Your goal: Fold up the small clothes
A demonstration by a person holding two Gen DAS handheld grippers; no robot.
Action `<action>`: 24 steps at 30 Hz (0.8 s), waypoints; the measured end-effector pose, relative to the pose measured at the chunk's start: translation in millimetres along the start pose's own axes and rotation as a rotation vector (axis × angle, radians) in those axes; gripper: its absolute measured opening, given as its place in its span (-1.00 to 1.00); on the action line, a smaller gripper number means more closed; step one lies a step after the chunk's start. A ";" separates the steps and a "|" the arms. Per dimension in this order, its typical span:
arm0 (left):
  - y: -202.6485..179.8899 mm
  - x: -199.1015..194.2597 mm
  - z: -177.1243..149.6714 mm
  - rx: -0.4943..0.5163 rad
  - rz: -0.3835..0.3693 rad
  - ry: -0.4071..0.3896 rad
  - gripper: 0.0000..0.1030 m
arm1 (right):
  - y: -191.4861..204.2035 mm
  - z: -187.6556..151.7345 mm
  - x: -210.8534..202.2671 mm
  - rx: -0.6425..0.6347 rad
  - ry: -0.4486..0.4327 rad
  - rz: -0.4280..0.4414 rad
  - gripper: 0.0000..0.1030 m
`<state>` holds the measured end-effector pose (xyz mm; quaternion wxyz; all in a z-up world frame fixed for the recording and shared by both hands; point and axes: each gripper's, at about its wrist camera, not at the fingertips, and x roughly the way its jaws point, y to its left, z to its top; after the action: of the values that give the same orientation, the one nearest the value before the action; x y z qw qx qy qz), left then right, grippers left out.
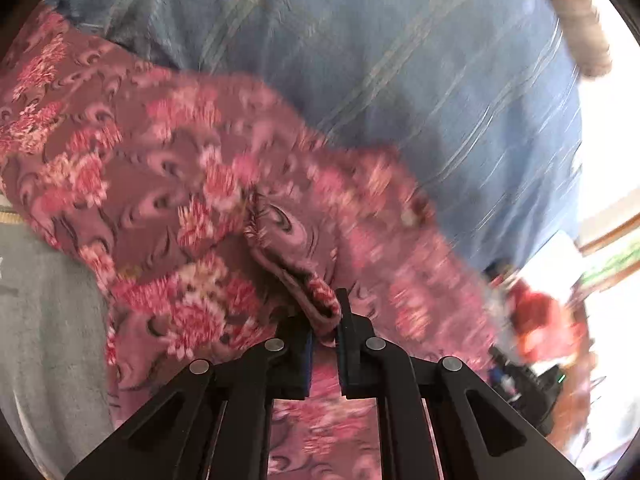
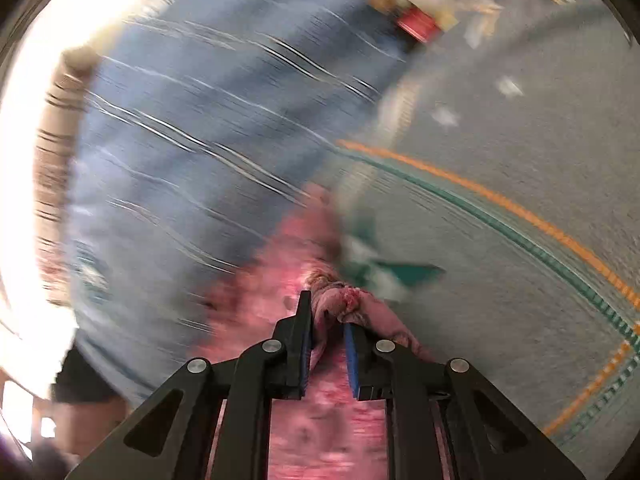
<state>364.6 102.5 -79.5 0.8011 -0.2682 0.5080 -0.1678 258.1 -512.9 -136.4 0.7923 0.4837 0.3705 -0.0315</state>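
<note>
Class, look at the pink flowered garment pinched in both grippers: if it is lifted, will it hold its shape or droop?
The flowered garment probably droops: it already bunches between the left gripper fingers. It likely weighs little, being thin cloth. The right gripper grips a crumpled edge, so slipping seems unlikely.

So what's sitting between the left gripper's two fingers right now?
A bunched hem of the pink floral garment is pinched in the left gripper, seen in the left wrist view. Nothing else lies there.
</note>
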 end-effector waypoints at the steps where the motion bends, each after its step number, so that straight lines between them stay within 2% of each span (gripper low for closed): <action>1: -1.1 4.0 -1.7 0.014 0.030 0.019 -0.85 | -2.1 -1.2 -3.3 0.002 -0.017 0.030 -0.82; 2: -0.3 2.7 -1.1 0.018 0.028 0.027 -0.85 | 1.8 -2.9 -8.1 -0.008 0.001 0.010 -0.78; 3: 1.1 -1.1 1.8 0.009 0.017 0.032 -0.84 | 4.6 -5.1 -12.0 -0.009 0.007 -0.005 -0.63; 4: 5.3 -9.5 6.8 -0.017 -0.008 0.034 -0.84 | 9.2 -8.9 -19.1 -0.012 0.014 -0.026 -0.61; 5: 10.3 -20.7 12.0 -0.048 -0.045 0.015 -0.82 | 14.8 -12.3 -25.9 -0.022 0.022 -0.046 -0.60; 7: 18.1 -44.5 20.1 -0.085 -0.085 -0.058 -0.75 | 23.7 -17.1 -38.1 -0.067 -0.001 -0.027 -0.60; 9: 20.1 -62.3 24.0 -0.077 -0.064 -0.135 -0.56 | 46.1 -18.7 -49.9 -0.159 -0.070 -0.017 -0.46; 11: 17.7 -66.0 21.8 -0.059 -0.056 -0.163 -0.43 | 61.3 -17.4 -46.4 -0.228 -0.098 -0.014 -0.31; 12: 15.1 -61.2 20.3 -0.052 -0.057 -0.151 -0.43 | 70.1 -15.9 -39.0 -0.261 -0.106 -0.030 -0.31; 15: 7.8 -29.4 13.0 -0.021 -0.033 -0.048 -0.43 | 80.5 -17.0 -10.9 -0.335 -0.113 -0.101 -0.31; 17: 4.9 -6.2 10.3 0.003 0.027 0.028 -0.44 | 71.3 -22.2 9.4 -0.348 -0.064 -0.181 -0.38; 18: 4.0 2.8 11.1 0.023 0.061 0.048 -0.53 | 67.9 -27.6 15.8 -0.366 -0.057 -0.211 -0.43; 19: -0.6 3.0 13.4 0.039 0.075 0.020 -0.54 | 71.9 -31.2 12.8 -0.392 -0.086 -0.222 -0.42; 20: -1.1 1.1 16.7 0.032 0.072 0.026 -0.54 | 79.6 -35.1 11.7 -0.425 -0.091 -0.260 -0.32; 21: 0.3 -0.9 20.9 0.010 0.054 0.036 -0.53 | 92.1 -39.5 12.8 -0.450 -0.085 -0.278 -0.32; 22: 3.8 -4.7 25.3 -0.018 0.027 0.031 -0.53 | 98.6 -42.5 13.6 -0.464 -0.081 -0.253 -0.32; 24: 13.1 -16.0 29.8 -0.052 0.027 0.002 -0.51 | 121.2 -53.7 22.3 -0.512 -0.046 -0.190 -0.30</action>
<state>384.7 129.5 -65.6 0.7954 -0.2819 0.5167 -0.1442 293.9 -399.4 -73.9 0.8905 0.2300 0.3920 -0.0218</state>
